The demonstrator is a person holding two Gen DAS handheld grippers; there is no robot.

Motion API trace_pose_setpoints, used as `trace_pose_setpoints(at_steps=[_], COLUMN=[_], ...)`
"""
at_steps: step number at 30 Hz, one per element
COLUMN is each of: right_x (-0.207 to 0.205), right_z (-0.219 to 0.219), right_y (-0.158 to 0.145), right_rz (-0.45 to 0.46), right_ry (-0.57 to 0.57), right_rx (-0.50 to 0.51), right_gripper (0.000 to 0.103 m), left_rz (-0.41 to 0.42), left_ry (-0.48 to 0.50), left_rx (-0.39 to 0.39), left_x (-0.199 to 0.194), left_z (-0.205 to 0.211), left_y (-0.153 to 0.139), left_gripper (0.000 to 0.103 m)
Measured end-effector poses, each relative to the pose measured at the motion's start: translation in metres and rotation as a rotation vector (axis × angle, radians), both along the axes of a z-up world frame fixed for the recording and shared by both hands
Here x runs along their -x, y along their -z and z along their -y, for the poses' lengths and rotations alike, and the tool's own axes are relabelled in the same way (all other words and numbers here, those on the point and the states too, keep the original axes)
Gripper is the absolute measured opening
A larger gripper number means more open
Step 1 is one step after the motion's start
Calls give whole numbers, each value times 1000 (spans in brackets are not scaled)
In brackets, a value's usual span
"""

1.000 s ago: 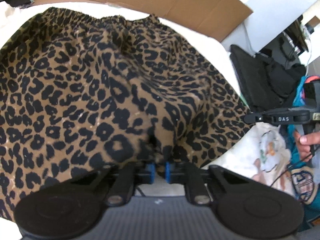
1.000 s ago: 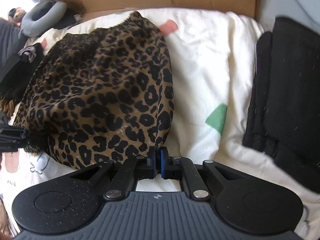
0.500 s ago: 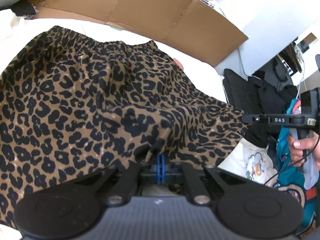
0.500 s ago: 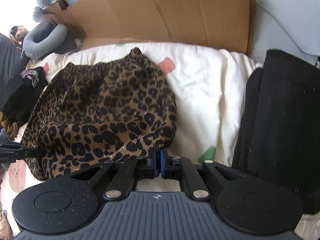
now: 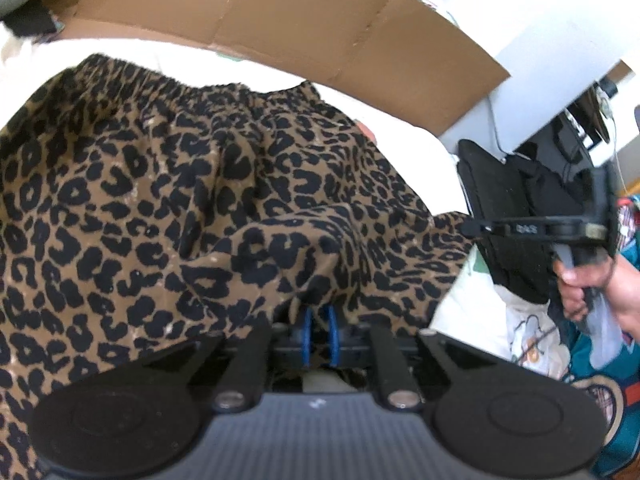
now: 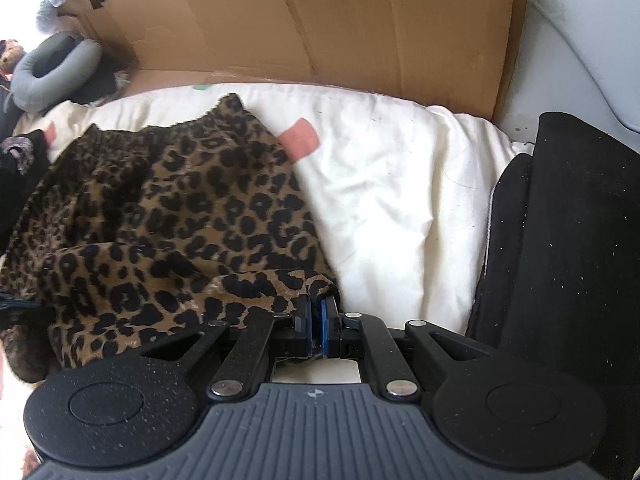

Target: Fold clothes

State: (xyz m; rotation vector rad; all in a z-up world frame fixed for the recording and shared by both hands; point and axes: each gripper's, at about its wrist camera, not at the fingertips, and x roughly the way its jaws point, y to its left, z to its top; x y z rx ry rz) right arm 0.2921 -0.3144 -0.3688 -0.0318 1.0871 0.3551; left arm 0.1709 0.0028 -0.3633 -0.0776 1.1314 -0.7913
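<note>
While the leopard-print skirt is spread across the white duvet with its elastic waistband at the far edge near the cardboard sheet, only the near hem is seen lifted and bunched, so the fold is judged as barely begun: the hem is raised at two corners but not yet carried over to the waistband, and no finished crease is visible. A fold of hem fabric is draped over the left gripper; its blue pads are seen slightly apart and the jaws are opening, with cloth lying between and over them, though firm pressing cannot be confirmed. The right gripper is clamped tight on the right hem corner, the pads being pressed together with a thin edge of fabric pinched between them. Both grippers are pointed steeply downward toward the bed, the left at the middle of the hem, the right at the skirt's right edge beside bare duvet. In the left view the right tool is seen from the side, held by a hand at the frame's right. A black garment is lying just right of the skirt on the duvet, apart from it. A grey neck pillow is noted far left. Remaining work is judged as bringing hem to waistband, smoothing, then folding again.
</note>
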Motion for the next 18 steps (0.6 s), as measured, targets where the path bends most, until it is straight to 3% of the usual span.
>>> trace_pose_setpoints(at_steps=[6,11,18], right_x=[-13,-20,-21], right_z=[0,-1,1], right_y=[9,11,12], right_rz=[5,8,8], right_ry=[3,0,-7], right_rx=[18,18,15], right_gripper=[2,2,2], left_rz=[-4,22,-18], left_ry=[60,116,72], left_rx=[-15,-91,-154], left_x=[20,41,42], left_z=[-2,5,-5], left_y=[-8,-6,14], left_gripper=[31,46,53])
